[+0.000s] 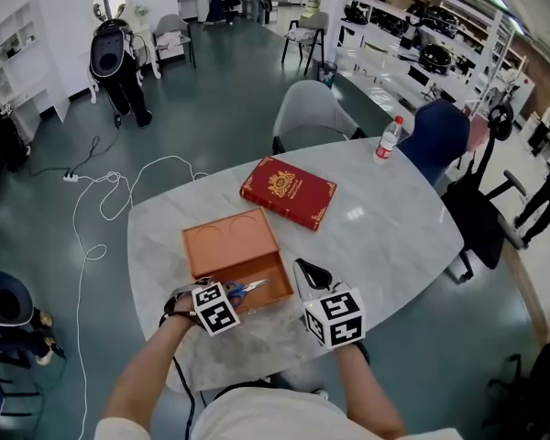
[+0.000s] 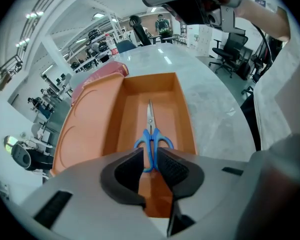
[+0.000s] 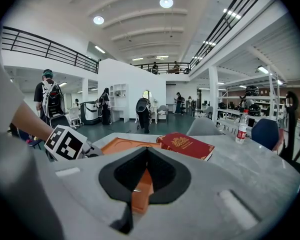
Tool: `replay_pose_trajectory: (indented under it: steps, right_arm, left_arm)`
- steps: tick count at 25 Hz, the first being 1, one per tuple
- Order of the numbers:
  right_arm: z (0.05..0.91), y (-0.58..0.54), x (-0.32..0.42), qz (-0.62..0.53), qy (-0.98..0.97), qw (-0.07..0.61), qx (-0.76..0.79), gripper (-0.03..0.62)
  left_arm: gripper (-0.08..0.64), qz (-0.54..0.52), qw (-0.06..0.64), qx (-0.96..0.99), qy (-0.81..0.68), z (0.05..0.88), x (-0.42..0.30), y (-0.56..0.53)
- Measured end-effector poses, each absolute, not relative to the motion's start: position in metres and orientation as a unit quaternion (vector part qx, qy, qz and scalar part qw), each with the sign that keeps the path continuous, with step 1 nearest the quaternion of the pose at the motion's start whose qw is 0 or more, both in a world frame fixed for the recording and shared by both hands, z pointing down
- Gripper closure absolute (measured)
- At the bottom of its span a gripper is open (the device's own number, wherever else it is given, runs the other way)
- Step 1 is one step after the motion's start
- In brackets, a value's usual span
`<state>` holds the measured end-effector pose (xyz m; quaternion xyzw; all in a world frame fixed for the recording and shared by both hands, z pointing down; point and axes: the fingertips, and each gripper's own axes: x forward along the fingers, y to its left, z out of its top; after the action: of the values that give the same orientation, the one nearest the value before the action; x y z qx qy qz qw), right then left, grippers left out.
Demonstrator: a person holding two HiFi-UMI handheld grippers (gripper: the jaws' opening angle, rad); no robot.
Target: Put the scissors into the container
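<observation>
The left hand-held gripper (image 2: 150,156) grips the blue handles of the scissors (image 2: 151,134), which lie low inside the orange container (image 2: 182,109) on the worktop. The handles sit close to the near wall, so an early release could hang them on that rim or tip them outside. In the left gripper view the long axis runs 6 to 12 o'clock, with the tips at 12. The right hand-held gripper (image 3: 147,156) is closed on nothing.

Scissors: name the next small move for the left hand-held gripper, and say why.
Probably open the jaws and let go. The left hand-held gripper is shut on the blue handles of the scissors, whose blades already lie lengthwise inside the orange container, between its walls. Whether they touch the floor is unclear.
</observation>
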<state>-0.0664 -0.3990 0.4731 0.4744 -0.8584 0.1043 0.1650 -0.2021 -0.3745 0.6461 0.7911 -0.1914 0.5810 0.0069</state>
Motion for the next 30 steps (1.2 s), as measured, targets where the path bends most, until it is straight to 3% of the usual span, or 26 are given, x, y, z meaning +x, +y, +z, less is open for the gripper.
replay_pose_trajectory:
  steps: [17,30]
  right_arm:
    - [0.462,-0.373,-0.096,0.089,-0.892,0.167,0.411,0.588]
    - [0.441,-0.35,-0.092,0.067,-0.91,0.155,0.38,0.588]
  left_arm:
    - [0.488,0.396,0.08,0.808,-0.429,0.544,-0.248,-0.366]
    - [0.514,0.195,0.113,0.772,-0.595,0.464,-0.282,-0.321]
